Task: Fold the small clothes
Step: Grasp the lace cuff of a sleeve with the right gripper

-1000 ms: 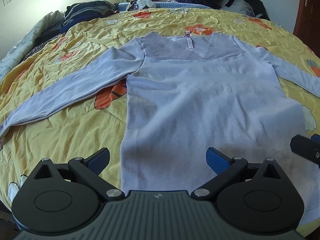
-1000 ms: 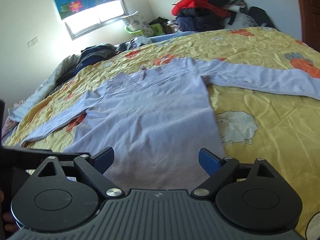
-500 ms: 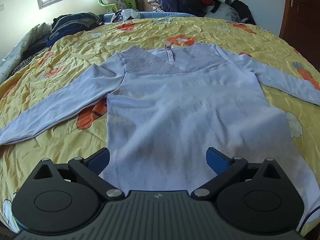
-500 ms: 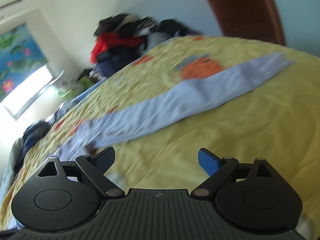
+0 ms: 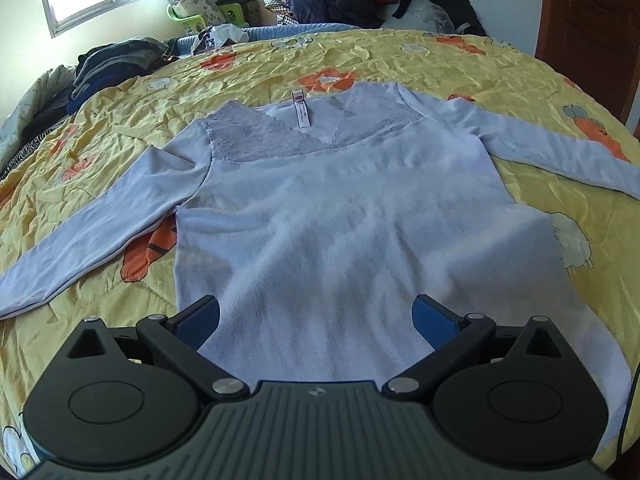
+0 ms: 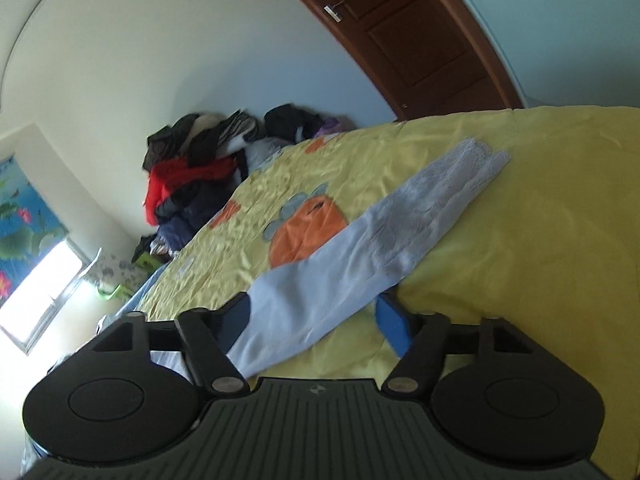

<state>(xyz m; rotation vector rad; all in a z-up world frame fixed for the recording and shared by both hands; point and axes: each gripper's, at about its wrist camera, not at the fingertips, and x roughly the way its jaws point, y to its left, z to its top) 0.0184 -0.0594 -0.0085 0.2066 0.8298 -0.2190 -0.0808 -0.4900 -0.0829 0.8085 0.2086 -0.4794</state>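
1. Pale blue top (image 5: 340, 216) lying flat, face up on yellow quilt (image 5: 400, 56), sleeves spreading left and right
2. Right gripper (image 6: 312, 320) hovering wide open over right sleeve (image 6: 360, 248), gripping nothing; aiming near the lace cuff (image 6: 452, 184) should help
3. Left gripper (image 5: 316, 316) waiting open above near hem, empty

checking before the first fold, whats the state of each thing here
top: flat, unfolded
right sleeve: stretched out, between open jaws
left sleeve: stretched out
left gripper: open, empty
right gripper: open
door: shut
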